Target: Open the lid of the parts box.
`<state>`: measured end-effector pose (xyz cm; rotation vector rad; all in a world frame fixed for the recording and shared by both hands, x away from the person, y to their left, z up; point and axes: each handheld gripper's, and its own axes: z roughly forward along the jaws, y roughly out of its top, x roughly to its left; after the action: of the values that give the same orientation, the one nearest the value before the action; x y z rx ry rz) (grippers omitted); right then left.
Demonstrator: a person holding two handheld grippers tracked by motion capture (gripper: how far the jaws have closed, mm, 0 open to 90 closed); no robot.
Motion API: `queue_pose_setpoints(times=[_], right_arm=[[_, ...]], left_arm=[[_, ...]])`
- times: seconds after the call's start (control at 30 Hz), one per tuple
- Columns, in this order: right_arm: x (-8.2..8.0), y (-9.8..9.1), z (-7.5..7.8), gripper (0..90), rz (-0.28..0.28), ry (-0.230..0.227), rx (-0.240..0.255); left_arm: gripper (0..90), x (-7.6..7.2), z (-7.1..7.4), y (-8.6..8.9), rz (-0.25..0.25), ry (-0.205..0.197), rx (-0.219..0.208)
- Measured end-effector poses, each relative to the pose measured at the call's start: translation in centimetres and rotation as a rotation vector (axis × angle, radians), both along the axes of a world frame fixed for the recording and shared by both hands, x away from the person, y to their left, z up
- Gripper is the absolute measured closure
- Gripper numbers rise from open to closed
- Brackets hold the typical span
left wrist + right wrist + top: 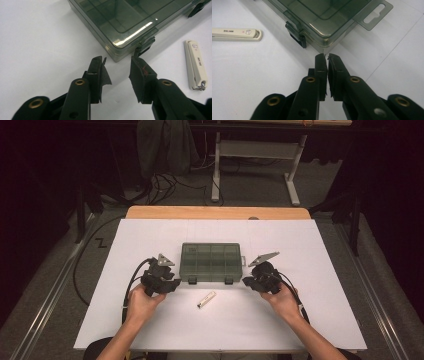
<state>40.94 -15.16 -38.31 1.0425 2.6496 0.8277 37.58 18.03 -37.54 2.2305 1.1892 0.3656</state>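
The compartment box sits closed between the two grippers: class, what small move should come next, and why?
Probably ease the left gripper forward onto the near latch of the compartment box. The lid is closed, both latches look fastened, and the jaws stand apart just short of that corner. The right gripper, jaws together, points at the other near corner.

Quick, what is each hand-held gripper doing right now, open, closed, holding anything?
Left hand-held gripper: open, holding nothing, at the smoky clear plastic compartment box.
Right hand-held gripper: closed, holding nothing, at the box's corner.
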Motion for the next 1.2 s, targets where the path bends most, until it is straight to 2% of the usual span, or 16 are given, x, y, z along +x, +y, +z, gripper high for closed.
queue_pose_setpoints(times=[0.3,0.53,0.57,0.8,1.2], right_arm=[[0.1,0.3,0.1,90.0,-0.007,0.002,-0.027],[0.0,0.8,0.2,90.0,-0.003,0.018,-0.032],[0.1,1.0,0.2,90.0,0.0,0.026,-0.039],[0.2,1.0,0.2,90.0,-0.013,0.019,-0.026],[0.1,0.9,0.4,90.0,-0.026,0.016,-0.024]], left_arm=[[72.6,0.2,-0.1,-0.1,0.002,0.013,0.007],[77.6,0.2,-0.1,-0.2,-0.001,0.022,-0.001],[78.9,0.3,0.0,-0.3,-0.005,0.021,0.008],[86.3,0.5,0.0,-0.3,-0.004,0.029,0.013],[88.8,1.0,-0.5,-0.6,0.003,0.045,0.03]])
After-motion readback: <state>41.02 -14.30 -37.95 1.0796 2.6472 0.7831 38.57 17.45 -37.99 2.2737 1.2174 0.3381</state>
